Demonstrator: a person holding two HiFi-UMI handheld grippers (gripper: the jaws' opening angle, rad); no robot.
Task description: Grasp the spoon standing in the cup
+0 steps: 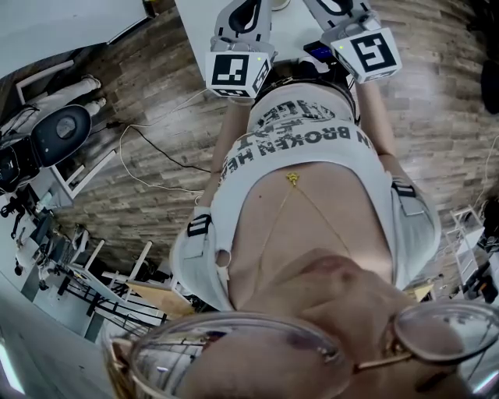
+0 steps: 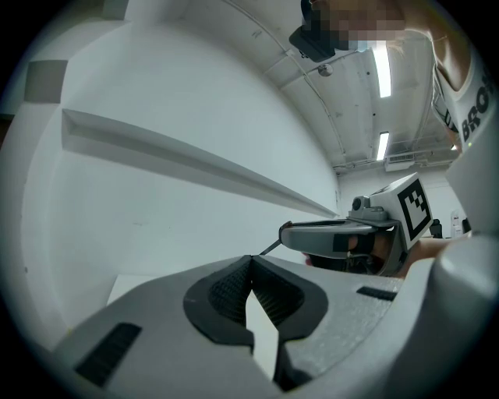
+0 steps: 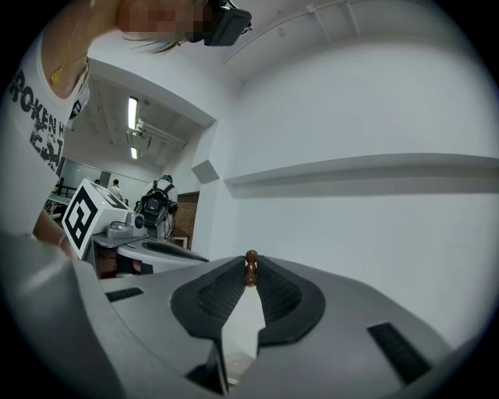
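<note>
My right gripper (image 3: pixel 251 270) points level at a white wall, shut on a thin brown spoon handle with a round knob (image 3: pixel 251 257) that sticks up at the jaw tips. Low in the gap between its jaws is a pale round shape (image 3: pixel 236 366); I cannot tell whether it is the cup. My left gripper (image 2: pixel 249 263) is also level, its jaw tips touching with nothing between them. In the left gripper view the right gripper (image 2: pixel 290 232) hangs at the right, a thin dark stick (image 2: pixel 270 248) jutting from its tip. The head view shows both marker cubes (image 1: pixel 238 70) (image 1: pixel 373 51) over my torso.
A white table (image 1: pixel 292 23) lies at the top of the head view over a wood-plank floor (image 1: pixel 148 164) with cables (image 1: pixel 156 144). Chairs and gear (image 1: pixel 47 140) crowd the left. A white wall with a ledge (image 2: pixel 195 164) faces both grippers. A person (image 3: pixel 160 204) stands far off.
</note>
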